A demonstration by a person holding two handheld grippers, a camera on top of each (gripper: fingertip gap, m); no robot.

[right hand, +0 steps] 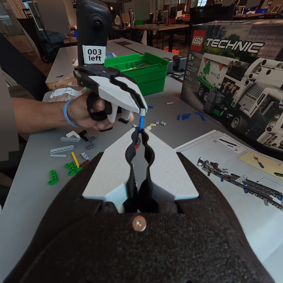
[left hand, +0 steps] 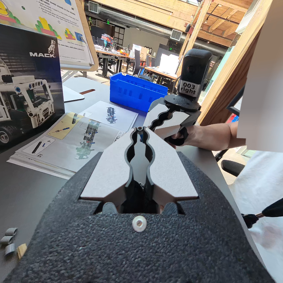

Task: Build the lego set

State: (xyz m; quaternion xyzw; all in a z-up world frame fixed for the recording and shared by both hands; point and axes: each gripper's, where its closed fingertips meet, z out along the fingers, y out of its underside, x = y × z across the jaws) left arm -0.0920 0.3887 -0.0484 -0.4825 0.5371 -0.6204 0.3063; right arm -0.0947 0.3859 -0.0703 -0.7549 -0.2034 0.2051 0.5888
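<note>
My left gripper [left hand: 139, 129] is shut on a small grey sleeve [left hand: 139, 128] at its fingertips. It also shows in the right wrist view [right hand: 143, 111], with the grey sleeve [right hand: 142, 112] pinched at its tips. A blue pin [right hand: 141, 121] sticks down out of the sleeve. My right gripper [right hand: 139, 130] is shut on the lower end of this blue pin. In the left wrist view the pin [left hand: 141, 137] shows between my left fingers, and the right gripper [left hand: 150, 126] comes in from the right, its tips partly hidden. Both grippers are held above the grey table [right hand: 168, 134].
A truck set box [right hand: 237, 76] stands at the right, an open instruction booklet [right hand: 237, 176] in front of it. Loose grey, green, yellow and blue pieces [right hand: 61, 150] lie on the table. A green bin [right hand: 142, 72] and a blue bin [left hand: 134, 93] stand farther back. My left and right fingertips are right by each other.
</note>
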